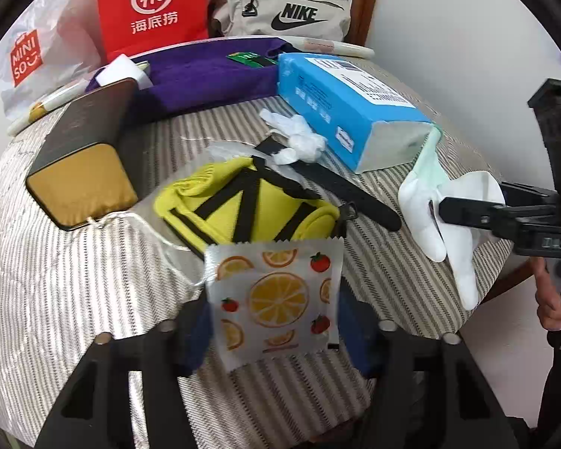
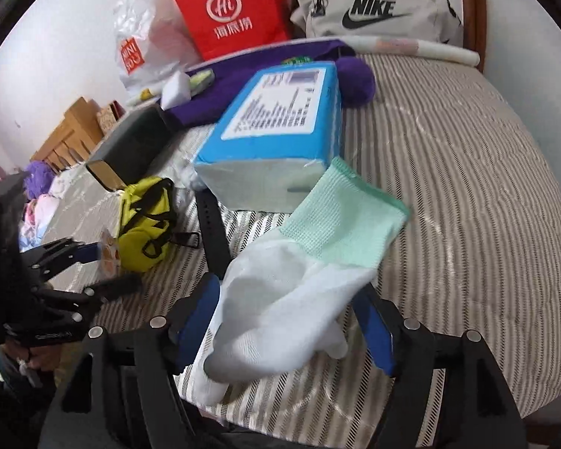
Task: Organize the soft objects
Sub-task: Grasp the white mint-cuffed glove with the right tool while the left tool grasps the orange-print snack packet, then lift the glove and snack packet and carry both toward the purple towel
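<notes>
My left gripper (image 1: 275, 321) pinches the fruit packet (image 1: 276, 299) just above the near edge of the bed (image 2: 467, 187), but only by its sides, so it could slip out. My right gripper (image 2: 286, 321) has its jaws spread around the white glove (image 2: 280, 299), which lies loose on the bed by the blue box (image 2: 273, 131). If I lift now, the glove may stay behind or slide off the near edge.

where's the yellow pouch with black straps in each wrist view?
Left wrist: yellow fabric pouch with black straps sits centre, just beyond the orange-print packet between the left gripper fingers.
Right wrist: the pouch sits at left, mid-height, near that gripper.
Shared landmark: blue rectangular tissue pack, right of the pouch in both.
</notes>
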Available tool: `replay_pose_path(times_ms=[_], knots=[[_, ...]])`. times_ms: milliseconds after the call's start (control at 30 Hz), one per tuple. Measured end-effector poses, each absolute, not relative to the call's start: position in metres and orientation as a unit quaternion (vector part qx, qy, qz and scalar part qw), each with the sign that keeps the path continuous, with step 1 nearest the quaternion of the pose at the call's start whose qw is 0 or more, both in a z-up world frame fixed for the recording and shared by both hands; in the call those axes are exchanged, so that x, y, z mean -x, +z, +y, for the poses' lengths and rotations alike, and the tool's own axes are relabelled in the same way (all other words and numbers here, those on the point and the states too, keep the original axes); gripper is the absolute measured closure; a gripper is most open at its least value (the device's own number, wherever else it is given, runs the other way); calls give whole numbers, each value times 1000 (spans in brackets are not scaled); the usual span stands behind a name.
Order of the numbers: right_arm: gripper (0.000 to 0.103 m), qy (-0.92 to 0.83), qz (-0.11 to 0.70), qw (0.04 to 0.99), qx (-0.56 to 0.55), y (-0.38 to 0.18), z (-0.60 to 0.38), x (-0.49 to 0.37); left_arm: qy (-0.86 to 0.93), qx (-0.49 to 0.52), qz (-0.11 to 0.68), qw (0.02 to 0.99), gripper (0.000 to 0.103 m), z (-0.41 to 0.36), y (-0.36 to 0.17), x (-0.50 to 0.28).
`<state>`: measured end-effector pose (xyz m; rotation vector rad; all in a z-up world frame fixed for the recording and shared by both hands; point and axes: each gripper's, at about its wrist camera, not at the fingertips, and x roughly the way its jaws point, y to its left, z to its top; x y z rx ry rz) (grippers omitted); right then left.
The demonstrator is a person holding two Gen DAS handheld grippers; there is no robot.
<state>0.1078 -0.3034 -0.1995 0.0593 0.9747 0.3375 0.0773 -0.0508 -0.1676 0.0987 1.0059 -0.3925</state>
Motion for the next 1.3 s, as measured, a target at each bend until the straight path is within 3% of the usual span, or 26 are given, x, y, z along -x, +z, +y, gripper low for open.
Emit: replay_pose_path(times_ms=[333,433,600,700,1300], knots=[[29,109,460,881,23,-214,-278,-115,-143,-36,465,873,60,-13,-153,-71],[41,104,443,889,50,-216,-272,-110,-124,-18,462,878,60,5,-149,-73],[85,115,434,892,48,-213,-277,-103,-105,18,463,880,60,34,-147,-75],[90,123,434,891,48,-213,-276,-98,-71,21,482,873,60,46,-158,-81],[92,203,440,875,8,-191,-272,-69,-62,41,496,865,60,55,-163,-89]])
